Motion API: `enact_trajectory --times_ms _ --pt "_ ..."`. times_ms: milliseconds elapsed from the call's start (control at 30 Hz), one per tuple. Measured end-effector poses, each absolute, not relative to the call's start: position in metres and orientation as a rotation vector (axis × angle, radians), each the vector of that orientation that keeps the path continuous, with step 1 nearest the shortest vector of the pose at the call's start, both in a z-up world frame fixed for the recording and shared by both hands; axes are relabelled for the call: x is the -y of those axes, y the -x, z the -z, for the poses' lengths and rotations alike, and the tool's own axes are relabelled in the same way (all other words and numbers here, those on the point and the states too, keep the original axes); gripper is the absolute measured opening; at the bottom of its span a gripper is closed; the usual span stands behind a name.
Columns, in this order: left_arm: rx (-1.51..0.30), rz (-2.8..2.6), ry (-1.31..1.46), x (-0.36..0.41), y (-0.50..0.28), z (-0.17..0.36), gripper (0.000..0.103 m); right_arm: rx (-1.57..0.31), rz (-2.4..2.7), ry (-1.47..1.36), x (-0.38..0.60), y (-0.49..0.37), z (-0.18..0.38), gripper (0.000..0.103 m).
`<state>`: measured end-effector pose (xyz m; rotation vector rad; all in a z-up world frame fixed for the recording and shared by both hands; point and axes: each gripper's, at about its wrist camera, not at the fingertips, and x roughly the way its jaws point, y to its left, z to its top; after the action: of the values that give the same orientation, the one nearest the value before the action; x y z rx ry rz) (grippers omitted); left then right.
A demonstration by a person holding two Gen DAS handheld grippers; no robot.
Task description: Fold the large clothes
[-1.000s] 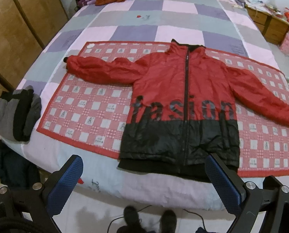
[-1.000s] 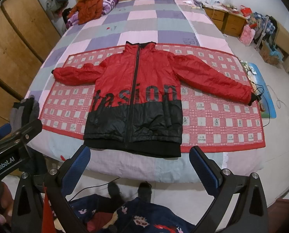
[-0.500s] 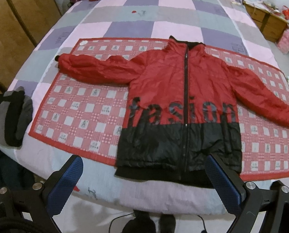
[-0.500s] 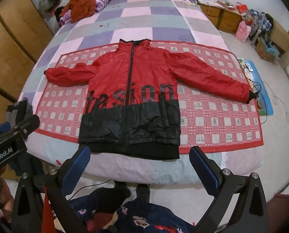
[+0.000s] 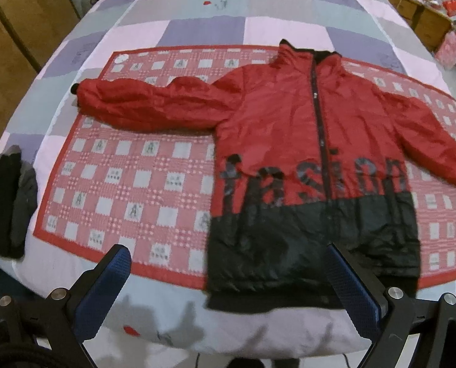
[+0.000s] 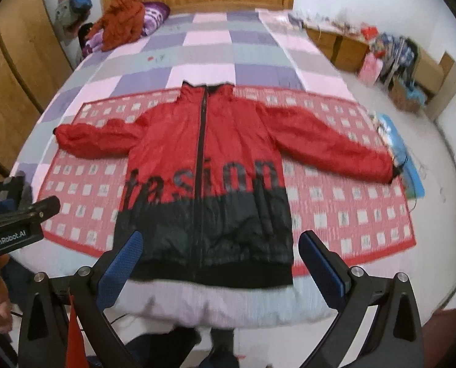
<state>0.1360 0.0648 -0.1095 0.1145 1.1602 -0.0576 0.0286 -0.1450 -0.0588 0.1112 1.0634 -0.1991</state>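
Both your left gripper [image 5: 231,288] and right gripper [image 6: 220,268] gape empty near the jacket [image 6: 206,184] hem; slick padded fabric may slip when pinched.

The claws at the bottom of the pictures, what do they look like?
Each claw, left claw and right claw, has two black angular arms with round silver bolts, tipped with blue bumpy-textured pads. In the right wrist view, the left claw's black body carries white lettering, "GenRobot.AI".

Red-and-black jacket [image 5: 304,159] spread flat on checked mat [image 5: 120,184], left gripper [image 5: 231,279] wide apart above bed edge
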Motion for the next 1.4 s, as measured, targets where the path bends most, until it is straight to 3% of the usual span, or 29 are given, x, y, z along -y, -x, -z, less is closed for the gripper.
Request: enact_trajectory --times_ms 200,667,833,967,1100,1133,1167,1200,1233,1267,1300,1400 --pt "-1.175 0.054 -0.120 -0.090 -0.159 0.168 0.103 -1.052 0.244 -0.106 0.148 -0.045 0.100 0.103" --pt "-1.321 0.002 -0.080 -0.107 -0.175 0.354 0.101 -1.178 0.309 -0.020 0.246 -0.044 0.280 0.103" --pt "-1.339 0.030 -0.107 -0.098 -0.174 0.391 0.102 -1.213 0.357 -0.059 0.287 -0.036 0.326 0.103" --pt "-1.367 0.033 0.055 -0.113 -0.175 0.412 0.103 -1.248 0.301 -0.145 0.306 -0.038 0.351 0.103" --pt "-1.308 0.077 0.046 -0.114 -0.167 0.413 0.103 -1.285 0.208 -0.205 0.312 -0.050 0.382 0.102" --pt "-1.306 0.090 0.037 -0.113 -0.167 0.413 0.099 -1.292 0.178 -0.251 0.313 -0.053 0.389 0.098" --pt "-1.307 0.111 0.044 -0.112 -0.168 0.412 0.095 -1.287 0.149 -0.287 0.313 -0.054 0.392 0.079" --pt "-1.302 0.133 0.047 -0.110 -0.167 0.410 0.084 -1.283 0.135 -0.303 0.310 -0.057 0.394 0.074" --pt "-1.293 0.177 0.048 -0.106 -0.167 0.407 0.060 -1.279 0.147 -0.279 0.307 -0.058 0.393 0.071" --pt "-1.282 0.232 0.055 -0.102 -0.165 0.403 0.045 -1.267 0.138 -0.263 0.304 -0.058 0.391 0.062" --pt "-1.284 0.237 0.041 -0.100 -0.169 0.399 0.038 -1.254 0.142 -0.255 0.305 -0.056 0.389 0.053" --pt "-1.302 0.255 0.116 -0.112 -0.175 0.397 0.025 -1.231 0.140 -0.277 0.311 -0.050 0.379 0.038"
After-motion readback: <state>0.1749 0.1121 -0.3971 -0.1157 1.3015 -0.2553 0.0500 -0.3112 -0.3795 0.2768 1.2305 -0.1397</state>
